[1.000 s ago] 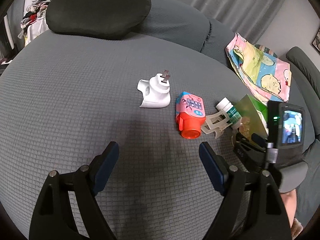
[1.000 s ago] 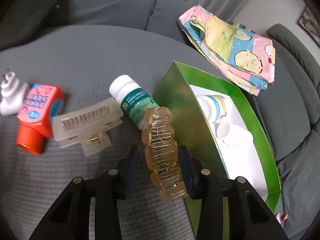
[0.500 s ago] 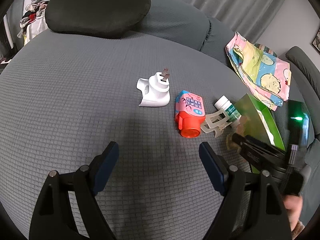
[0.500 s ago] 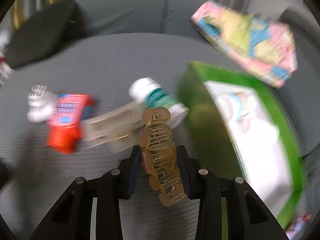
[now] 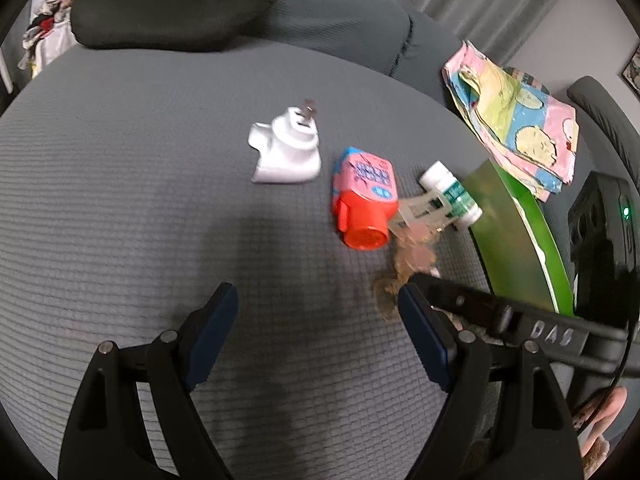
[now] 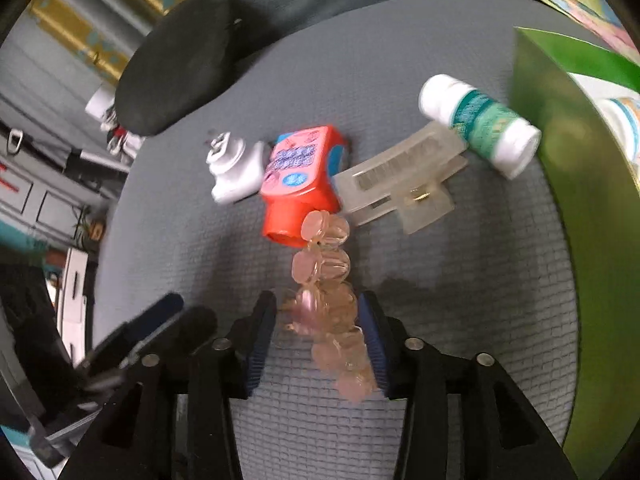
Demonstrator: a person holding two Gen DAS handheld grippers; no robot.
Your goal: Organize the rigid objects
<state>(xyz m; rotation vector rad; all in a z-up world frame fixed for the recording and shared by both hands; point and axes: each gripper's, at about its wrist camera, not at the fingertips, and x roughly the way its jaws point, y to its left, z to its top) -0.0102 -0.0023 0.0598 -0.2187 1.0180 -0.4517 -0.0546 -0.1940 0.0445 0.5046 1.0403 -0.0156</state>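
Note:
My right gripper (image 6: 320, 316) is shut on an amber wavy hair clip (image 6: 328, 272) and holds it above the grey cushion; the clip also shows blurred in the left wrist view (image 5: 412, 256). My left gripper (image 5: 316, 316) is open and empty, low over the cushion. Ahead lie a white plug-in device (image 5: 286, 152), an orange and pink bottle (image 5: 364, 204), a clear claw clip (image 6: 400, 176) and a white and green pill bottle (image 6: 480, 128). A green box (image 6: 580, 184) stands at the right and holds a bottle.
A black round cushion (image 5: 176, 4) lies at the back left. A folded pastel cloth (image 5: 516, 112) lies at the back right. The sofa's backrest (image 5: 340, 24) rises behind. The right gripper's body (image 5: 520, 328) crosses in front of the left gripper's right finger.
My right gripper has swung left, away from the green box, with the amber clip in it, and now points at the orange bottle. The left gripper has barely moved.

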